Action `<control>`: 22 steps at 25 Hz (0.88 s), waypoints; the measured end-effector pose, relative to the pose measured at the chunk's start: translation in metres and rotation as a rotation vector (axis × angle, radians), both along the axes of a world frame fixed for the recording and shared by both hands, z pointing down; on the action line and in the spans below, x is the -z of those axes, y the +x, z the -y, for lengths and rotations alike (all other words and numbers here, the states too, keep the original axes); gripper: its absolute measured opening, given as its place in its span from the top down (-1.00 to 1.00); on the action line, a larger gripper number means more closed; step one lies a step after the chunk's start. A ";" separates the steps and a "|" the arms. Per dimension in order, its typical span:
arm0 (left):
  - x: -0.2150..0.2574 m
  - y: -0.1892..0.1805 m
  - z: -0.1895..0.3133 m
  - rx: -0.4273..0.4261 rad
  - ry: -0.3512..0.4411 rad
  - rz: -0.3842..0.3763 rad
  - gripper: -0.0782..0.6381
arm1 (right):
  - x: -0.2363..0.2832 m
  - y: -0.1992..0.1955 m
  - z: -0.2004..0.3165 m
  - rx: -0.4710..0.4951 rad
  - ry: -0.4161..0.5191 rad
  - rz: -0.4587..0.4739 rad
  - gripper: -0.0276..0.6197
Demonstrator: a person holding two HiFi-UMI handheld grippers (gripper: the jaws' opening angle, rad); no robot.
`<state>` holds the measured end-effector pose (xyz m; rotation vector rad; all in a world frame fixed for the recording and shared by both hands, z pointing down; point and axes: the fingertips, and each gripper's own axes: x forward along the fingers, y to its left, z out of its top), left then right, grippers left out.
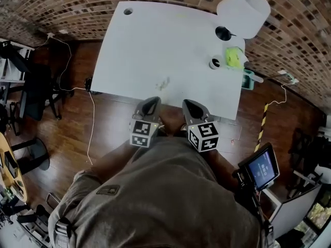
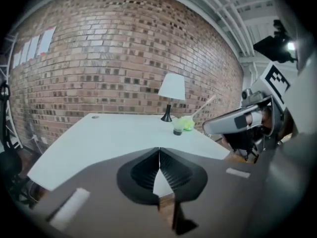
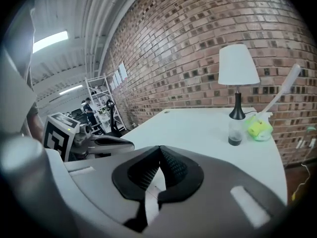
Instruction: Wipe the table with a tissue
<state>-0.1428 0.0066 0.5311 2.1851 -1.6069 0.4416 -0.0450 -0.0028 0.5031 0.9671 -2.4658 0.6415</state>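
Observation:
The white table (image 1: 155,40) lies ahead of me with a faint smear (image 1: 164,82) near its front edge. A yellow-green packet (image 1: 234,57) sits at the far right beside a small jar (image 1: 214,63). No tissue shows in either gripper. My left gripper (image 1: 151,103) hovers just off the table's front edge, its jaws shut with nothing between them (image 2: 159,150). My right gripper (image 1: 190,106) is close beside it, jaws also shut and empty (image 3: 159,148). Each gripper view shows the other gripper at its side.
A white-shaded lamp (image 1: 243,12) stands at the table's far right corner. A cable hole (image 1: 128,11) is at the far left. A tablet on a stand (image 1: 261,167) is on my right, dark chairs (image 1: 31,92) and a white cable on the wooden floor to the left.

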 end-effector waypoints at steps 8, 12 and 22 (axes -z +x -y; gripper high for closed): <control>0.056 0.066 -0.019 0.033 0.127 -0.034 0.78 | 0.041 0.047 -0.015 0.043 0.074 0.091 0.88; 0.074 0.083 -0.026 0.054 0.159 -0.065 0.78 | 0.055 0.064 -0.024 0.056 0.103 0.118 0.88; 0.098 0.103 -0.029 0.072 0.198 -0.111 0.78 | 0.081 0.088 -0.030 0.028 0.172 0.164 0.89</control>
